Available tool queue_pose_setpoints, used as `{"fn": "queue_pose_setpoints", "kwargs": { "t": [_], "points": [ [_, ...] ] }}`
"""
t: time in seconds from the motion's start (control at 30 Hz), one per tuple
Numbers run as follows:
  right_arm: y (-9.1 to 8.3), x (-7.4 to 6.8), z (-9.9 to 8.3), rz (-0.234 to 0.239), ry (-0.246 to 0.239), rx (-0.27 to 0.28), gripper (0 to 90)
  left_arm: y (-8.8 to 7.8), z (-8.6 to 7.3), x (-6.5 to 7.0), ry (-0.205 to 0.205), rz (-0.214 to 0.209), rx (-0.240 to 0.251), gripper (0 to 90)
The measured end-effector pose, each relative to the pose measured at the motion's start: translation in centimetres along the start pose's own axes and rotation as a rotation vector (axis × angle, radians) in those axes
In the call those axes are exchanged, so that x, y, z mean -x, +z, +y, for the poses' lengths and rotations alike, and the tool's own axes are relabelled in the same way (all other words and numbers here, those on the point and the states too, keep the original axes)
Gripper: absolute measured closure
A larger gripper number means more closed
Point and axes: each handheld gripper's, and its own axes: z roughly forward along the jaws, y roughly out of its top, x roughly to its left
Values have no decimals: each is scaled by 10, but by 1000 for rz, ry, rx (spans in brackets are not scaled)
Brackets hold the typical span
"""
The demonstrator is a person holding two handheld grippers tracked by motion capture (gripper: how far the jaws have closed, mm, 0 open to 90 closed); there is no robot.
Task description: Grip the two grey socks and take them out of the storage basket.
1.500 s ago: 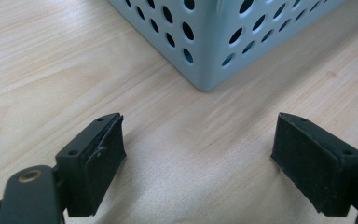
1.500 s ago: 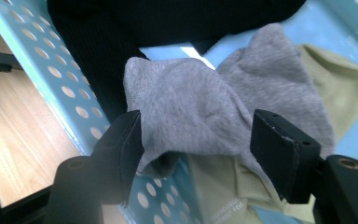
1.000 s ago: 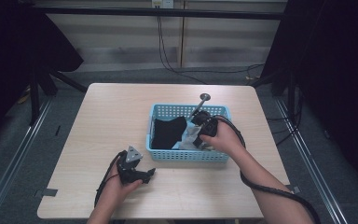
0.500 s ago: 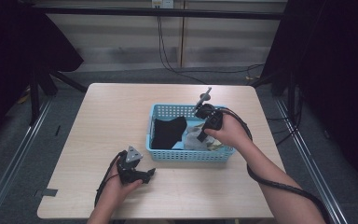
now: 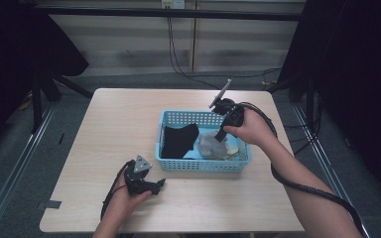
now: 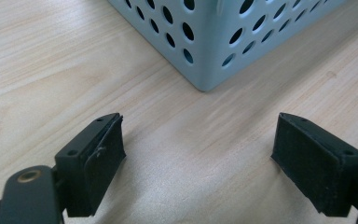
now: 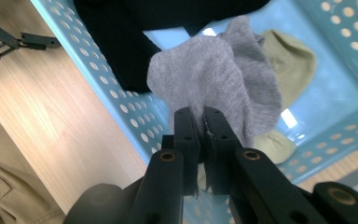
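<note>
While my right gripper [image 7: 200, 123] pinches the grey sock [image 7: 214, 79] tight, it hangs just above the basket [image 5: 178, 163], not yet out.

Black sock [image 5: 178, 140] and pale sock [image 7: 286, 65] remain inside; I keep left gripper [image 6: 200, 154] fingers wide, resting on open worktop [image 5: 119, 124] near the basket's corner.

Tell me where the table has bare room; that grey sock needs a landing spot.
Bare wood lies left of the basket, behind it, and in front between the basket and the near edge. The left gripper takes the front-left corner. The basket is crowded with a black cloth.
</note>
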Motion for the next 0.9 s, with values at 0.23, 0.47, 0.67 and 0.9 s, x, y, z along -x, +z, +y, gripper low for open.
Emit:
{"fn": "queue_pose_setpoints", "kwargs": {
  "t": [0.23,0.47,0.67,0.9],
  "points": [
    [-14,5,-2,-4,20,19,854,0,0,0,0,2,0,159],
    [-33,12,-8,-11,41,42,854,0,0,0,0,2,0,158],
    [-45,15,-11,-15,57,54,853,0,0,0,0,2,-1,158],
    [-57,22,-18,-22,70,67,853,0,0,0,0,2,0,158]
  ]
}}
